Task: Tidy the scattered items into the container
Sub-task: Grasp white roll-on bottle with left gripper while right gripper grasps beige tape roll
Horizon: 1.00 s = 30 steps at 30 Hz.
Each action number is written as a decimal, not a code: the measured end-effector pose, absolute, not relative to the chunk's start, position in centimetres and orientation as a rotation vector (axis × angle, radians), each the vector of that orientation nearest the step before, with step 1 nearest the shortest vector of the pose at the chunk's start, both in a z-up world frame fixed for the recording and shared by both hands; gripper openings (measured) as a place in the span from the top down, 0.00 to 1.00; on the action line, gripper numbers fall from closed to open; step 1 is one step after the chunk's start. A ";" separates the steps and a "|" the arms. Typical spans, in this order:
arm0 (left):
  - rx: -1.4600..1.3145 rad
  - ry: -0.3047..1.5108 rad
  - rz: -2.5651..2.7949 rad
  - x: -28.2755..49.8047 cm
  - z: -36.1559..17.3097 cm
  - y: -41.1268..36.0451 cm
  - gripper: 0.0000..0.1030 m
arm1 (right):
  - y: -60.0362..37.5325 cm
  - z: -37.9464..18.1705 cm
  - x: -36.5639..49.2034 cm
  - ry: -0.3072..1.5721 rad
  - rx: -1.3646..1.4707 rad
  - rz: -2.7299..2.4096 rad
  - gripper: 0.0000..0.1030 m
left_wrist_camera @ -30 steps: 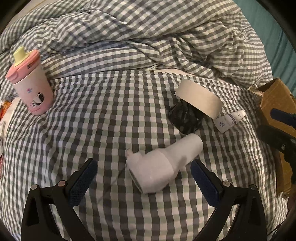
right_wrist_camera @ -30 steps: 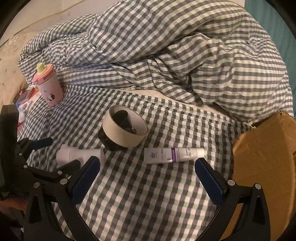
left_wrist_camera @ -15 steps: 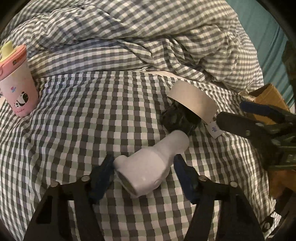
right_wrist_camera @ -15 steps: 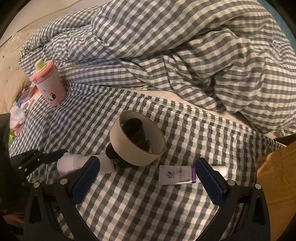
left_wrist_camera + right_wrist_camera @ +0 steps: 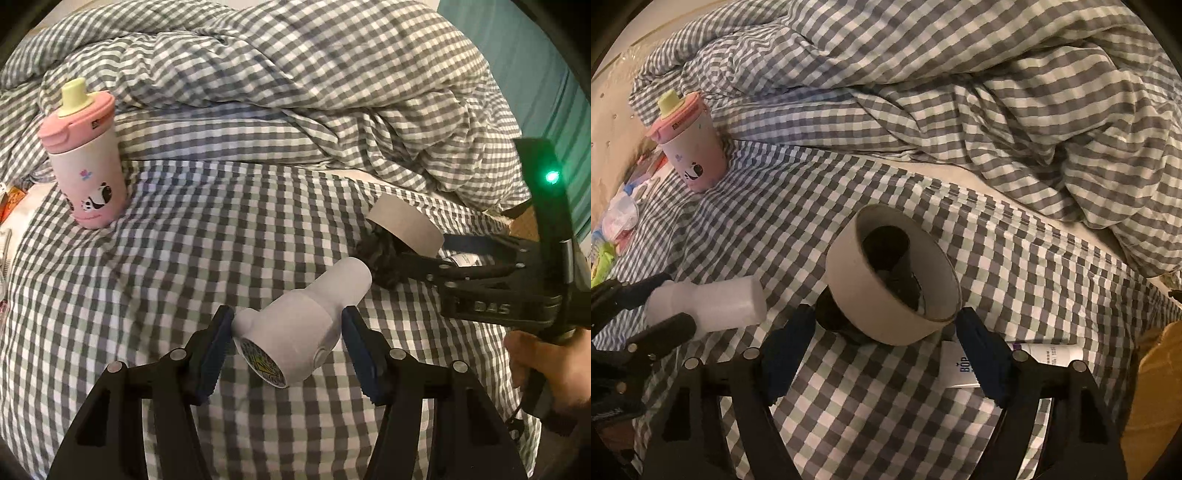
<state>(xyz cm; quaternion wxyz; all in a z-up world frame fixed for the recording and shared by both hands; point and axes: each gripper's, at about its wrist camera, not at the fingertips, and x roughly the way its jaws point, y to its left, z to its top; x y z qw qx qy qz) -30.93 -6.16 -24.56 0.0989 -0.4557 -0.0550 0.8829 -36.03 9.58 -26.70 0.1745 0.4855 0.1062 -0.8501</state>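
Left gripper [image 5: 286, 341]: blue pads pressed against both sides of a white plastic bottle [image 5: 303, 325], gripping its wide end. The bottle lies tilted on the checked bedsheet [image 5: 221, 240], neck pointing away and to the right; a round printed label shows on its base.

Right gripper [image 5: 886, 354]: jaws spread wide, holding nothing. Between the pads, just ahead, sits a wide cardboard ring [image 5: 890, 280], tipped up so its opening faces the camera, leaning on a dark crumpled bundle [image 5: 834, 314] that shows through and under it. A white tube [image 5: 1045, 354] with purple print lies flat on the sheet just right of the ring, partly hidden behind the right pad.

From the left wrist camera the same ring and bundle sit beyond the bottle to the right, with the other tool reaching in beside them and a hand on its handle at the frame edge.

Brown cardboard box [image 5: 1156, 387]: only a piece shows at the far right edge, just past the tube.

Farther left, a pink cup [image 5: 86, 162] with a yellow-green spout stands upright on the sheet, well apart from the other items. Colourful packets [image 5: 617, 229] lie at the left edge beyond it.

A rumpled checked duvet [image 5: 295, 74] is heaped along the back.
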 end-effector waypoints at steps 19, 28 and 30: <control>-1.304 -0.157 2.640 -30.0 -23.1 -5.8 0.41 | 10.7 -25.1 -35.2 0.249 1.316 -2.437 0.99; -1.302 -0.190 2.651 -30.4 -23.5 -7.1 0.41 | 8.8 -24.9 -36.5 0.320 1.271 -2.436 0.59; -1.304 -0.197 2.654 -30.5 -23.7 -7.5 0.41 | 8.5 -25.1 -36.7 0.365 1.253 -2.441 0.40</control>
